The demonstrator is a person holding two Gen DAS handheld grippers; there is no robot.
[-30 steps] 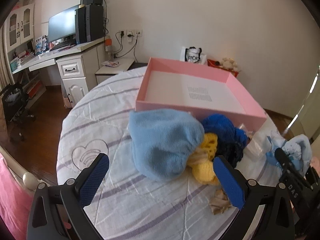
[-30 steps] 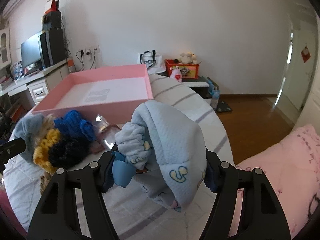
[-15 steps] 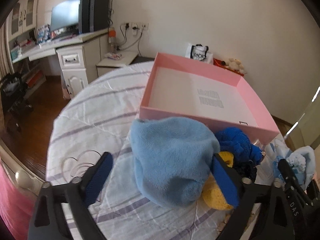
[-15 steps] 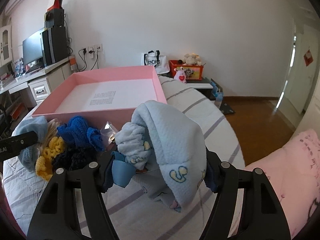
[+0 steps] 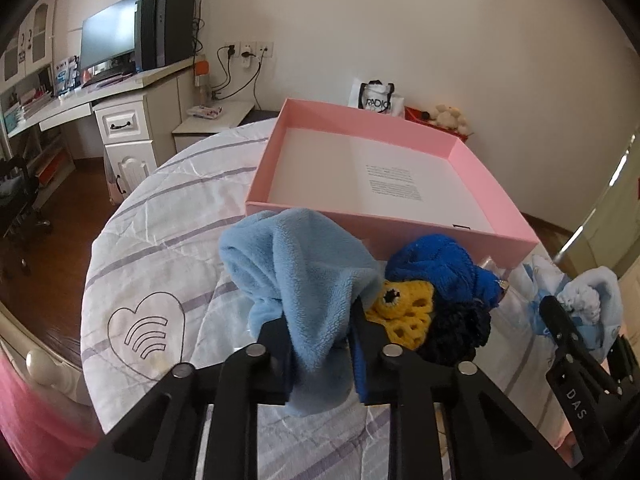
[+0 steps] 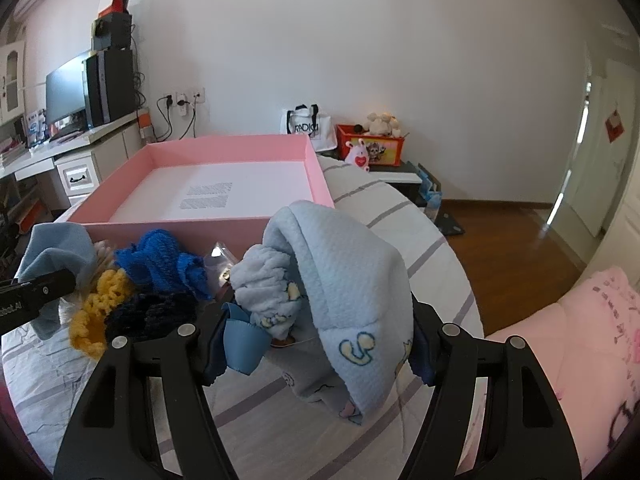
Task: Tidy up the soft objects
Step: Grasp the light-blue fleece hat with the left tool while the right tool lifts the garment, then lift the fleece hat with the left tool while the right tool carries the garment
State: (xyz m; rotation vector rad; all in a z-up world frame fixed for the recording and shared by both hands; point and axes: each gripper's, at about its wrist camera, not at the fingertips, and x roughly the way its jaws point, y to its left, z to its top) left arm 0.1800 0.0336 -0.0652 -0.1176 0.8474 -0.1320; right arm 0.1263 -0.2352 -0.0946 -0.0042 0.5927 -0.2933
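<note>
Because the blue fleece cloth is limp and light, the left gripper pinches a gathered fold, clamped tight, just before the pink box. It will sag and drape (no stiffness at all). The right gripper is closed on a pale blue quilted cloth; only its view shows that print and the knitted pile's far side.
</note>
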